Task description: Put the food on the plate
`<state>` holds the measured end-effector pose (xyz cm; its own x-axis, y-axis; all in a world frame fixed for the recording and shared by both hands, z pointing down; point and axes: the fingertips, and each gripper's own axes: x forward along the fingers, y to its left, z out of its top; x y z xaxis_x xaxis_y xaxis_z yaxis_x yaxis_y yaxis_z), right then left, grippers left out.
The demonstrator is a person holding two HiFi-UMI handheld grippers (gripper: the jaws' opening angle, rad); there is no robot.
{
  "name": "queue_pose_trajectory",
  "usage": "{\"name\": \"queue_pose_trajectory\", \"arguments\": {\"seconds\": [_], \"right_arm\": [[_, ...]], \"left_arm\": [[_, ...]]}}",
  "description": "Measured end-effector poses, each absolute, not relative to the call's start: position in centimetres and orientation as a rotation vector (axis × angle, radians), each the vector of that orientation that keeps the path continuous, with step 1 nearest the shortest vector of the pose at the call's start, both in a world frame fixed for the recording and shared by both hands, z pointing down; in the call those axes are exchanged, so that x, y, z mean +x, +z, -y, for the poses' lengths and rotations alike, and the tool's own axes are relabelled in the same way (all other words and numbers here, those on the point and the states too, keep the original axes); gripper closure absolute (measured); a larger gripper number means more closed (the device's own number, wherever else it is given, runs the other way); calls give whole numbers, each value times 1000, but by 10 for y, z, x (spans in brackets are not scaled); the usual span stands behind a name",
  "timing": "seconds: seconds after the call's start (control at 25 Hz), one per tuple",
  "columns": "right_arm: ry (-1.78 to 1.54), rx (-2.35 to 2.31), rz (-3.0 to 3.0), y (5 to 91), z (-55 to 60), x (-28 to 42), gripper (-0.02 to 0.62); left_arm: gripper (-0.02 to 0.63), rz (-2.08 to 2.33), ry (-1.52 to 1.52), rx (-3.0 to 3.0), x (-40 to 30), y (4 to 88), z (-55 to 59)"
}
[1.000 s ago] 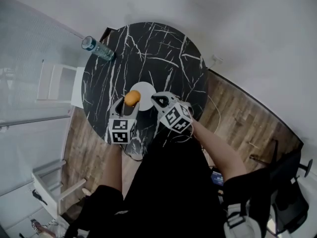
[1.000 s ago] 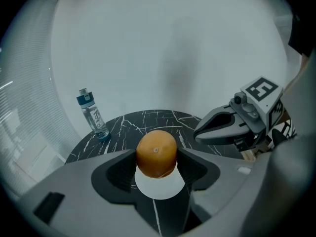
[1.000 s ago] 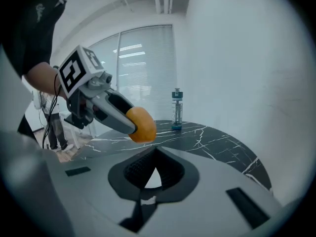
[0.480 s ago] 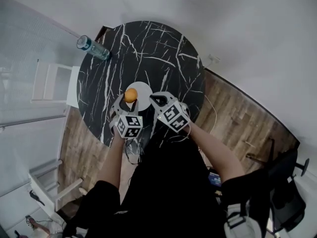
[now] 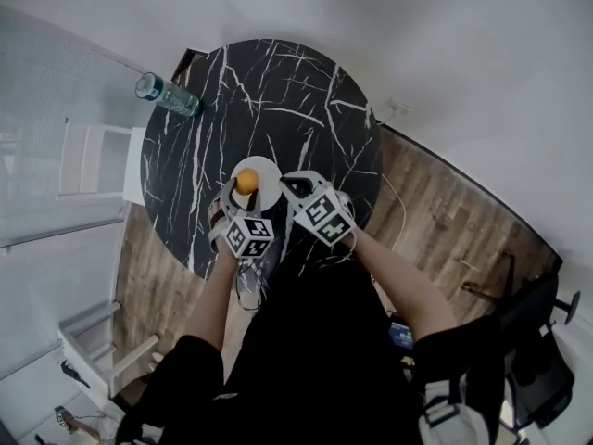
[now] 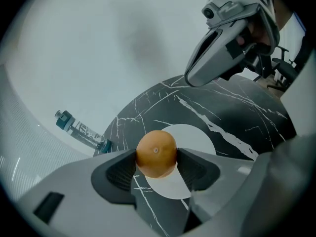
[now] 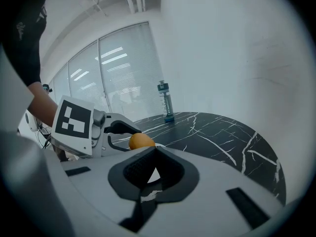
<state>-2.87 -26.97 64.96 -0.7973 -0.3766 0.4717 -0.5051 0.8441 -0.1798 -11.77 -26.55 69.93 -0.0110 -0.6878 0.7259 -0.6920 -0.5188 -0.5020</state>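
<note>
The grey left gripper [image 5: 244, 191], angled downward, clamps a round orange fruit [image 6: 156, 153]; the grey right gripper [image 7: 154, 153] alongside has its jaws pressed together.

A round table [image 5: 269, 91] with a black top veined in white stands close to a plain white wall [image 5: 463, 44]. Beneath it runs a floor [image 5: 445, 225] of brown wooden planks. At one side of the table sits a white piece of furniture [image 5: 97, 160] (chair or shelf, hard to tell from above), and a black office chair [image 5: 542, 346] stands well apart at the other side. Tall windows [image 7: 118, 68] with slatted blinds give pale, even light, and bright strip lights [image 7: 113, 53] show across them.
</note>
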Motion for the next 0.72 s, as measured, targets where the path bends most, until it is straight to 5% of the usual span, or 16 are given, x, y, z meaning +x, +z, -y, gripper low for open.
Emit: {"name": "queue_pose_trajectory", "arguments": {"seconds": [0.72], "right_arm": [[449,649,2582,659,269,-27,598]], "left_arm": [[347,1477,1620,2219,-109,709,256]]}}
